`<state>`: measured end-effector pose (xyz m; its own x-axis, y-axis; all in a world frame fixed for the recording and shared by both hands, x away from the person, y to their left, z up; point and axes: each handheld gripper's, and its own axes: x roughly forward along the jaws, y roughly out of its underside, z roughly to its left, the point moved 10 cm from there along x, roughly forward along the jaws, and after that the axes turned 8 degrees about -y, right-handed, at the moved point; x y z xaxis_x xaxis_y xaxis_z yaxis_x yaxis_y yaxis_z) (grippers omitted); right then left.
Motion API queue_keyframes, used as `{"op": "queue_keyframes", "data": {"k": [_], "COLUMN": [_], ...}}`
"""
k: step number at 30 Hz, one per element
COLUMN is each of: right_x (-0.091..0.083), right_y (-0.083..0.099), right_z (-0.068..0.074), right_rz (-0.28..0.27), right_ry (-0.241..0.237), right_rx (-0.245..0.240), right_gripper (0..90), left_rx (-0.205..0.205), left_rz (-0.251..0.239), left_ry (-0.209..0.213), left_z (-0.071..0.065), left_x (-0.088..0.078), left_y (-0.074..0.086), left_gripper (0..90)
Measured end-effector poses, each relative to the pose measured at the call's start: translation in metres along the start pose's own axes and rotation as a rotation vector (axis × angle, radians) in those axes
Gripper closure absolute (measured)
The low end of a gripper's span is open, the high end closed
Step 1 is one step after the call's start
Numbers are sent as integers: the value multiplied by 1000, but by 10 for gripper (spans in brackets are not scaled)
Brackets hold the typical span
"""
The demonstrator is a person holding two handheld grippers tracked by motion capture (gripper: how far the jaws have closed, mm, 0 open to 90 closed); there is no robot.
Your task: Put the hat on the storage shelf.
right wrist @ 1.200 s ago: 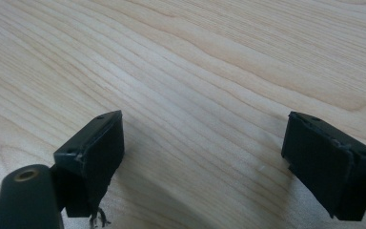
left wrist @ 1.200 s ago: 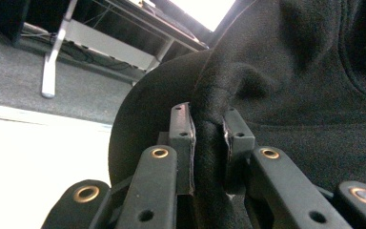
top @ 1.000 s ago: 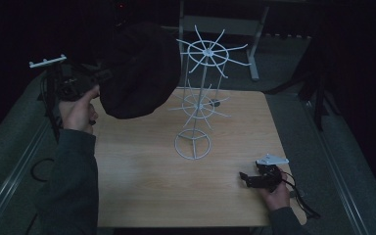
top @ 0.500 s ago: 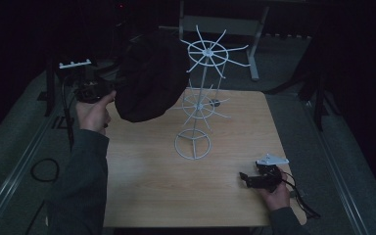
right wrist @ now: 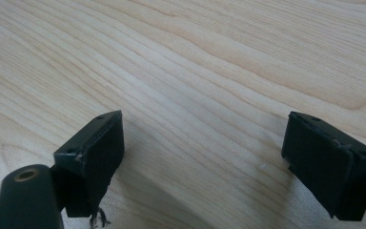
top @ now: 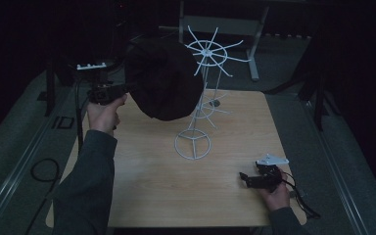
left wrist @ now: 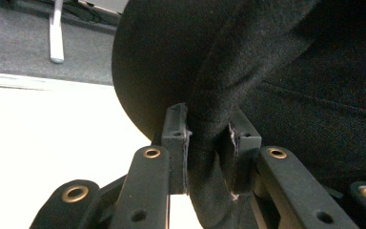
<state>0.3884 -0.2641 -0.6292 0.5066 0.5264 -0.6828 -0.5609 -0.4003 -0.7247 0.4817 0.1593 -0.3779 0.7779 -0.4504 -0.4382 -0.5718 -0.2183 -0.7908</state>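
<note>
From the high view the room is dim, and the floor and frames behind the table are hard to make out. The left claw is held up over the table's far left corner, its tips lost against the dark hat that it carries by the rim. The hat hangs in the air just beside the top wheel of the white wire rack and covers part of the rack's upper spokes; whether cloth and wire touch cannot be told. The rack's round foot stands on the middle of the table. At the near right edge the right claw lies low by the table, well apart from hat and rack, with its cable trailing off to the right.

In the left gripper view the hat crowds the upper and right part of the picture and runs off past the edges. A fold of its rim passes between the two black jaws of the left claw. The jaws have just been opening a little, yet the pads still sit against the cloth on both sides. A strip of bright table shows at the left.

In the right gripper view the right claw stands wide open, nothing between its jaws, with bare pale wood of the table under them.
</note>
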Motion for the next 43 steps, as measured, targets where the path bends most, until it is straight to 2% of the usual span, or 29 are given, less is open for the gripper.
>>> {"op": "queue_keyframes", "data": {"k": [10,14,22,28,35,40,43], "right_x": [0,0,0,0,0,0,0], "right_y": [0,0,0,0,0,0,0], "right_z": [0,0,0,0,0,0,0], "right_rz": [2,1,2,1,0,1,0], "right_ry": [0,0,0,1,1,1,1], "right_rx": [2,1,1,-3,-4,-2,-4], "right_gripper": [141,141,141,141,141,141,141], "left_rx": [-5,-5,31,91,140,232,262], "left_rz": [-18,-20,-22,-17,-12,2,-5], "left_ry": [19,9,-33,-68,-106,-183,-198], "left_z": [-1,2,8,9,11,14,13], "left_x": [-3,-4,-8,-10,-13,-19,-23], "left_y": [-3,-4,-3,-1,2,10,16], "left_gripper": [611,577,559,600,618,606,598]}}
